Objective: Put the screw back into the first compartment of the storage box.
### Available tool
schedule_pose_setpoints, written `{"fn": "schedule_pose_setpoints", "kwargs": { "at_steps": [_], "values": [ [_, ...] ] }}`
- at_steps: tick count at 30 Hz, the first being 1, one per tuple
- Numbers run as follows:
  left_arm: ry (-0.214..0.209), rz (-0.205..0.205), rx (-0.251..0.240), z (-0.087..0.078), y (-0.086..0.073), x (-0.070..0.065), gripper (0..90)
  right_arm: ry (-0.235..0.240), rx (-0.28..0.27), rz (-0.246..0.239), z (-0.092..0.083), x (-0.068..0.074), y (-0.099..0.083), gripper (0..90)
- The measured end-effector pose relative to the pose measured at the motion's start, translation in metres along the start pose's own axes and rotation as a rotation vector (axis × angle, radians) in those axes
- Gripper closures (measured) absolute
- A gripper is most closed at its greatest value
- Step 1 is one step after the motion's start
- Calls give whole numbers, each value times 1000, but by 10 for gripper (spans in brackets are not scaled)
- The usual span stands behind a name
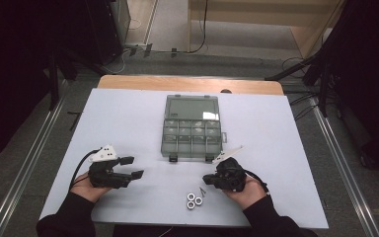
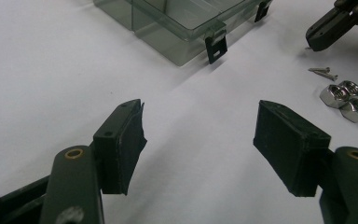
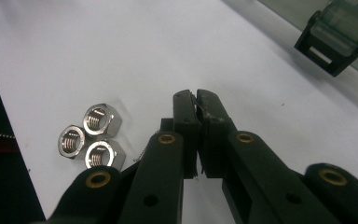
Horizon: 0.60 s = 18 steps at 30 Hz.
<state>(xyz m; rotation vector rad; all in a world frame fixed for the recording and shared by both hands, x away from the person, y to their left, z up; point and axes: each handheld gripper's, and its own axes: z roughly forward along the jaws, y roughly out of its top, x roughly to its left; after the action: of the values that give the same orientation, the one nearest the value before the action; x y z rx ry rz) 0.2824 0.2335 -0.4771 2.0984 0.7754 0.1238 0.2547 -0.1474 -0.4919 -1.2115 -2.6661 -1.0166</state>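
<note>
Here the right gripper [image 1: 208, 179] has its jaws pressed together, just right of three nuts [image 1: 194, 200] and two screws [image 2: 323, 73]. The left gripper [image 1: 132, 167] gapes wide, empty, well left of them.

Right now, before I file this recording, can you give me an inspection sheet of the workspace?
Surface: white table top, flat and bare around the work.
Job's things: three steel nuts clustered near the front edge, two small screws lying just beside them; clear compartment box at the centre, lid open.
Clutter: nothing seen.
Grippers: left gripper open, holding nothing; right gripper shut, close above the screws, whether it holds anything cannot be told.
Cables: a black cable trails from the left gripper.
Surroundings: grey floor, dark stands, wooden furniture behind.
</note>
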Motion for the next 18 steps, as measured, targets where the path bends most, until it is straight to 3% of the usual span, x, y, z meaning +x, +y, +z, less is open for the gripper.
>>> {"fn": "schedule_pose_setpoints", "kwargs": {
  "at_steps": [18],
  "values": [
    [0,-2,1,0,0,0,327,23,-38,24,-8,-2,20,886]
  ]
}}
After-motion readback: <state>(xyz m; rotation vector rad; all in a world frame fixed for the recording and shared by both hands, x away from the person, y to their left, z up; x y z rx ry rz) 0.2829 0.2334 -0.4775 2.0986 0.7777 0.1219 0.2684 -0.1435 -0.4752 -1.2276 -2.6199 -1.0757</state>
